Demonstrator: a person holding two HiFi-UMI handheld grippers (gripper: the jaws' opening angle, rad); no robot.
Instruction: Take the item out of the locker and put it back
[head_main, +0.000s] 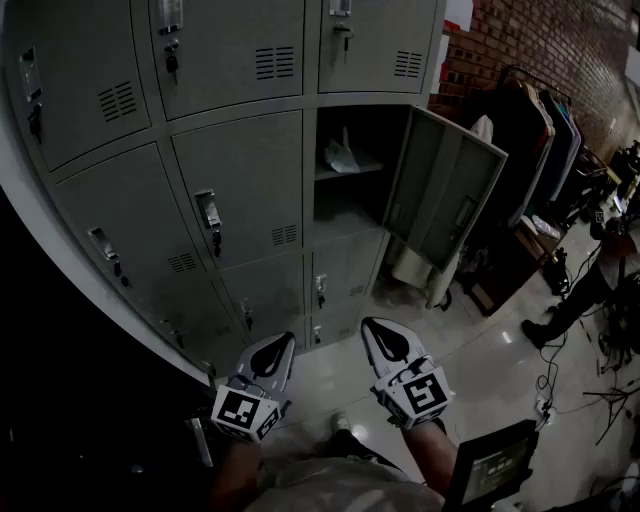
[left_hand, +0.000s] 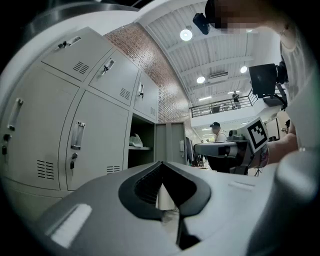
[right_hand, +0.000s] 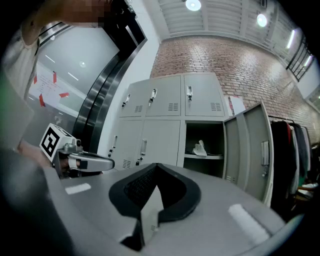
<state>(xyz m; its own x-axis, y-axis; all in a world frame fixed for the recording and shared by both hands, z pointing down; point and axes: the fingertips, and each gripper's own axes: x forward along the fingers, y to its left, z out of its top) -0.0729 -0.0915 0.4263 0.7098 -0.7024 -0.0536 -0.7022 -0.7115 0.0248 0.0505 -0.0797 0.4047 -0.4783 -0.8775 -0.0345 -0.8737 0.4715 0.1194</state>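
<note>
A grey wall of lockers fills the head view, and one locker (head_main: 350, 165) stands open with its door (head_main: 443, 185) swung out to the right. On its shelf lies a pale crumpled item (head_main: 339, 152), also seen as a small white item (right_hand: 200, 148) in the right gripper view and as a white item (left_hand: 135, 141) in the left gripper view. Both grippers hang low, well short of the locker. My left gripper (head_main: 279, 343) is shut and empty. My right gripper (head_main: 372, 328) is likewise shut with nothing in it.
Closed lockers (head_main: 235, 190) surround the open one. A rack of dark clothes (head_main: 535, 130) stands at the right by a brick wall (head_main: 560, 45). Cables and gear (head_main: 605, 330) lie on the glossy floor at the far right. A person (left_hand: 216, 132) stands far off.
</note>
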